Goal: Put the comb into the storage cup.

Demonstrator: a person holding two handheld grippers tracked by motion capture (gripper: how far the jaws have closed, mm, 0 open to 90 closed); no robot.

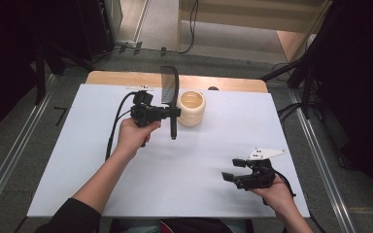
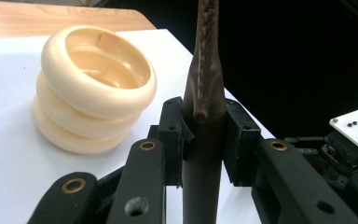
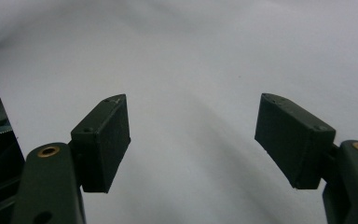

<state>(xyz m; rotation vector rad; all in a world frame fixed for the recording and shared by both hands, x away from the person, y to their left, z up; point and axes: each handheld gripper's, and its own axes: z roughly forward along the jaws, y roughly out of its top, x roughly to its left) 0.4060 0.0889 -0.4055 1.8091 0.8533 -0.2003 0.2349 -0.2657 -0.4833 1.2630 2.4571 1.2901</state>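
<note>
My left gripper (image 1: 174, 112) is shut on a dark long-handled comb (image 1: 173, 87), held upright above the table with the teeth at the top and the handle tip pointing down. In the left gripper view the comb's handle (image 2: 204, 93) is clamped between the two pads. A cream ribbed cup (image 1: 191, 108) stands just right of the comb; the cup (image 2: 93, 88) is empty as far as its inside shows. My right gripper (image 1: 232, 170) rests low near the front right of the table, open. Nothing lies between its pads (image 3: 102, 140) over the white surface.
The white table top (image 1: 209, 155) has a wooden strip (image 1: 116, 77) along its far edge. Metal rails (image 1: 320, 160) run along both sides on the floor. Dark equipment and cables (image 1: 291, 109) stand beyond the table's right and left.
</note>
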